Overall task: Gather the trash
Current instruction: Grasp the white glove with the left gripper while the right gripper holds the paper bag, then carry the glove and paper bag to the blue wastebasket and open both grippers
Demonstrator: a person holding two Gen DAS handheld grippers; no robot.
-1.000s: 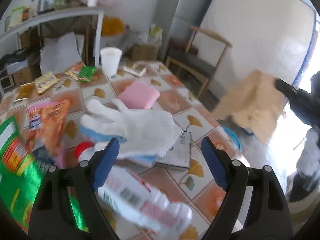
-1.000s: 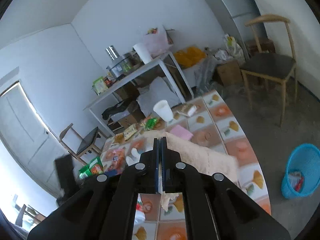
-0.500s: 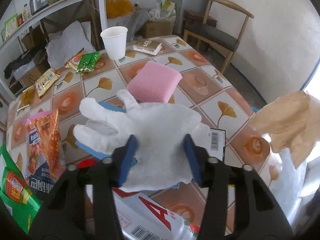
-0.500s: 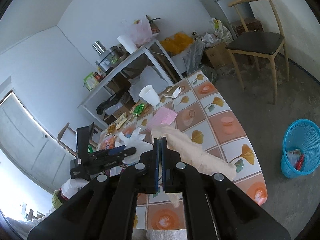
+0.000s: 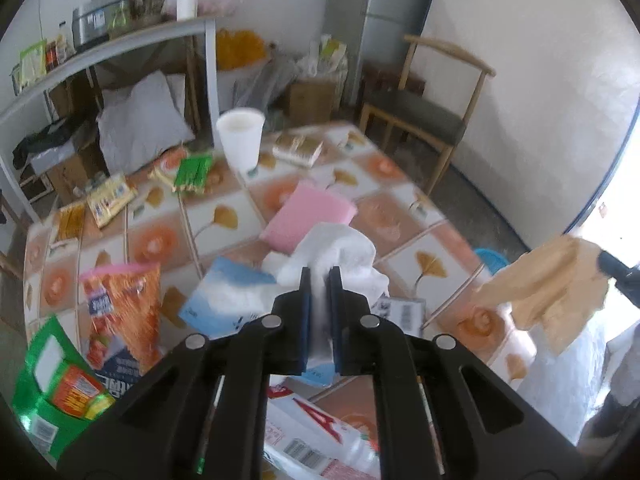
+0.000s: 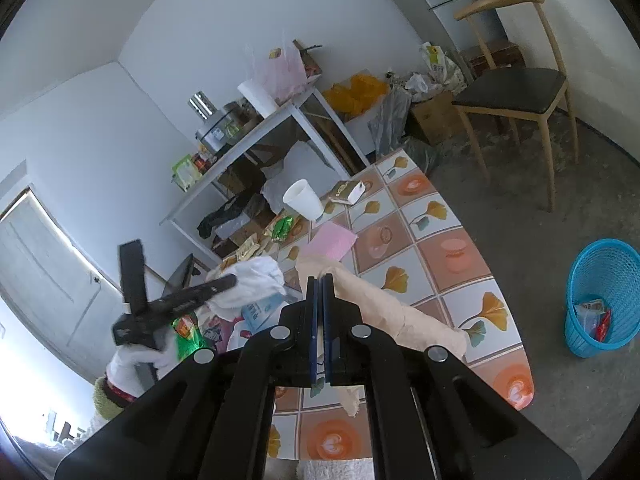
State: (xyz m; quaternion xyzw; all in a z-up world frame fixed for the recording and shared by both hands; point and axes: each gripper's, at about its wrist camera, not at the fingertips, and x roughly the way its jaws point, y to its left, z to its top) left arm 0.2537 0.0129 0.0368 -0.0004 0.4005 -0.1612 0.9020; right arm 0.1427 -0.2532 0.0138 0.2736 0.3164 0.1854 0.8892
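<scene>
Cluttered home room: tiled table (image 5: 224, 216), wooden chair (image 6: 516, 92), shelf (image 6: 256, 136) with cooker.

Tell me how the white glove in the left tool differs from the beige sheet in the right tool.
Colour: the white glove is bright white; the beige sheet is tan. Shape: the glove is bunched into a thick soft wad; the sheet is thinner, hanging in one long crumpled length. Grip: the left tool is closing on the glove; the right tool is already shut on the sheet. Both are limp and lifted off the table.

Bright daylight – glare blown out at the edges, fisheye-bent, left view motion-blurred.
</scene>
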